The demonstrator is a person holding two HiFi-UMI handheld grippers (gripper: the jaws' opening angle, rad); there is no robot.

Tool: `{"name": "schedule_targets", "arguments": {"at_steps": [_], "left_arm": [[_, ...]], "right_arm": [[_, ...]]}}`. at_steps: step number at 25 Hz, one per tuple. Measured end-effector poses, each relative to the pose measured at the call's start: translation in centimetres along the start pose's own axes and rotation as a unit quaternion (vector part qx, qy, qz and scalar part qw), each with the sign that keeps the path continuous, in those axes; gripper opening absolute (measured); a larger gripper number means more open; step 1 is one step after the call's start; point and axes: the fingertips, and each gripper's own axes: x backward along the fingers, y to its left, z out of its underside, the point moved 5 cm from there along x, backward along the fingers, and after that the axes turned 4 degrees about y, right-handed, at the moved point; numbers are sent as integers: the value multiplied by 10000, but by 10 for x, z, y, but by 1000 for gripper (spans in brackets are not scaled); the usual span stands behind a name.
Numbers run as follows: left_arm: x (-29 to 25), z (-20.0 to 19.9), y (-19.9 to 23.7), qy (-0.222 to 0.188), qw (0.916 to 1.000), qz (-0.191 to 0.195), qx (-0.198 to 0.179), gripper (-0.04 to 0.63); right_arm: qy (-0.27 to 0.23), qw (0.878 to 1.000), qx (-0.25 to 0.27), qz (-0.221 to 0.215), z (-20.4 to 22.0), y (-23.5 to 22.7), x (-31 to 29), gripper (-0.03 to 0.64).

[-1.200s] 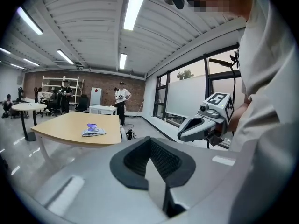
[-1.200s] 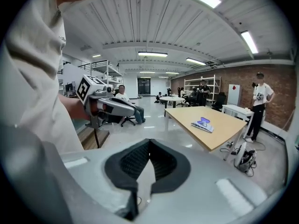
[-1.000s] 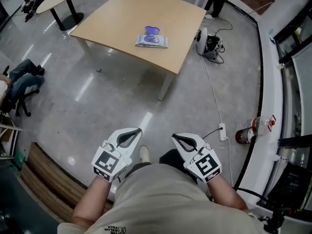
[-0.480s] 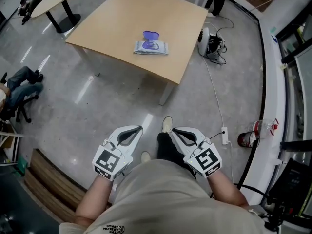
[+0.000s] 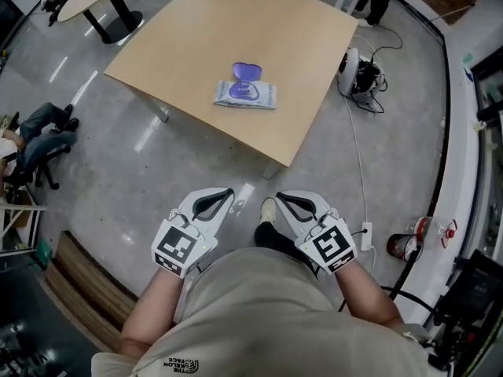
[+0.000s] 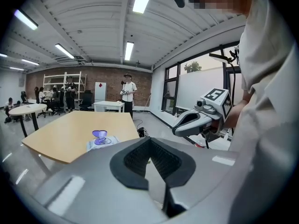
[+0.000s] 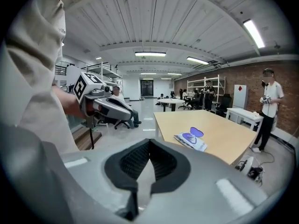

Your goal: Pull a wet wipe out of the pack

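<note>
Over floor, grippers closed, seemingly empty.

L hand-held gripper & R hand-held gripper side by side at waist, jaws together, empty

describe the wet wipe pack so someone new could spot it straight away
Find the big light wooden table ahead of the person. Toward its near side lies the wet wipe pack, flat and pale purple. It is the only thing on the table, with its purple lid flipped open.
</note>
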Motion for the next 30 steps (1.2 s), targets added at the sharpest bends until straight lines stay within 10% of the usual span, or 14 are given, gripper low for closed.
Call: {"name": "schedule_targets", "arguments": {"at_steps": [15, 30], "left_arm": [[-138, -20, 90, 523, 9983, -239, 116, 6], [-195, 42, 268, 1001, 9946, -23, 275, 6]], "right_arm": [[280, 9992, -55, -297, 19, -141, -61, 2], [956, 9947, -67, 385, -4, -202, -186, 2]]}}
